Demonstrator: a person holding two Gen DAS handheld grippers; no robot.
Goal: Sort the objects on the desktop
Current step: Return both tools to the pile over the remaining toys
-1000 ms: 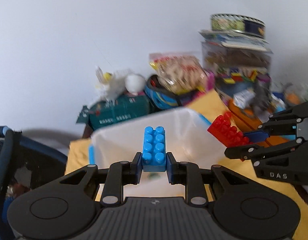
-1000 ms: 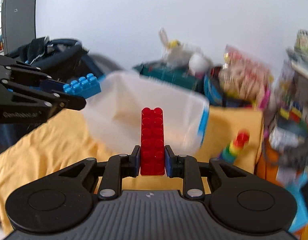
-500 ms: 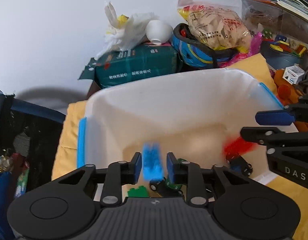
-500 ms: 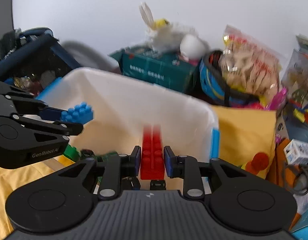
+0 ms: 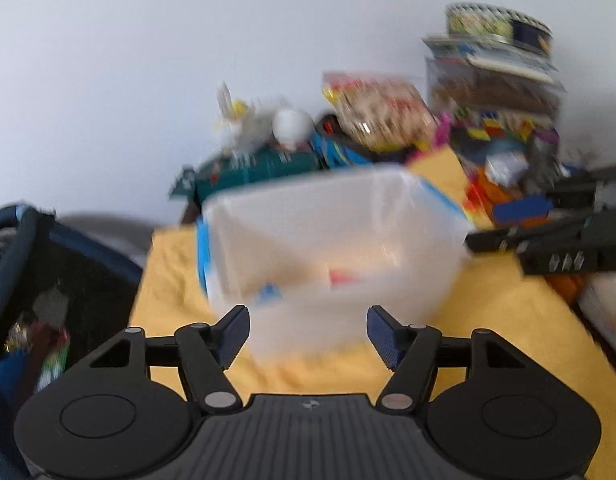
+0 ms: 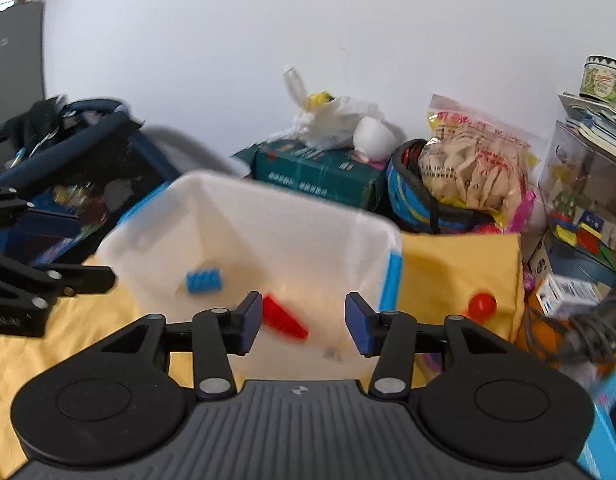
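A translucent white bin (image 5: 348, 216) (image 6: 292, 216) with blue clips stands on a yellow cloth. Inside it lie a blue brick (image 6: 204, 280) (image 5: 270, 294) and a red brick (image 6: 284, 316) (image 5: 344, 276), both blurred. My left gripper (image 5: 308, 334) hangs just before the bin's near wall, its jaws opening wide with nothing between them. My right gripper (image 6: 304, 322) is over the bin's near edge, jaws opening too; the red brick shows loose below and between them, untouched by the pads. Each gripper appears at the side of the other's view.
A yellow cloth (image 6: 460, 268) covers the table. Behind the bin are a green box (image 6: 320, 172), a white plastic bag (image 6: 336, 120), a snack bag (image 6: 476, 160) and stacked toy boxes (image 6: 584, 200). A dark blue basket (image 5: 40, 280) stands on the left. A red ball (image 6: 482, 304) lies right of the bin.
Both grippers came over the bin, opened and let go of their bricks. The blue and red bricks dropped into the bin. The left gripper has since pulled back from the bin.
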